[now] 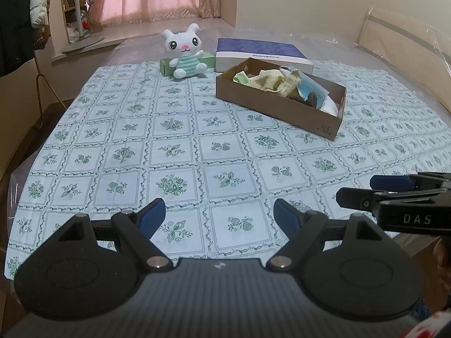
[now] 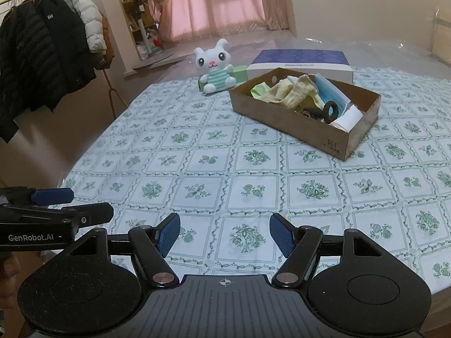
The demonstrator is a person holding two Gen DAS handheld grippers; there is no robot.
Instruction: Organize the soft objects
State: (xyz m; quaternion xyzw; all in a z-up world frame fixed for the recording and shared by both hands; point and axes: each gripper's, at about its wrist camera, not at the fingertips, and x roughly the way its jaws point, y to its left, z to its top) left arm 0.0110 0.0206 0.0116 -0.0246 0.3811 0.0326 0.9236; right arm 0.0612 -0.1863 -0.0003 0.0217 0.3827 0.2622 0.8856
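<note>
Sitting on tablecloth (image 1: 174, 152): 1 plush bunny (image 1: 184, 53), 1 cardboard box (image 1: 282, 107); left gripper (image 1: 218, 219), right gripper (image 2: 224, 235) wide, empty.

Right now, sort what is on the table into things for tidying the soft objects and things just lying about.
For the job:
- cardboard box
- yellow cloth in it
- blue face mask in it
- dark hair ties in it
- plush bunny outside the box

Lying about:
- blue-lidded box
- small green box behind the bunny
- coats on the rack
</note>
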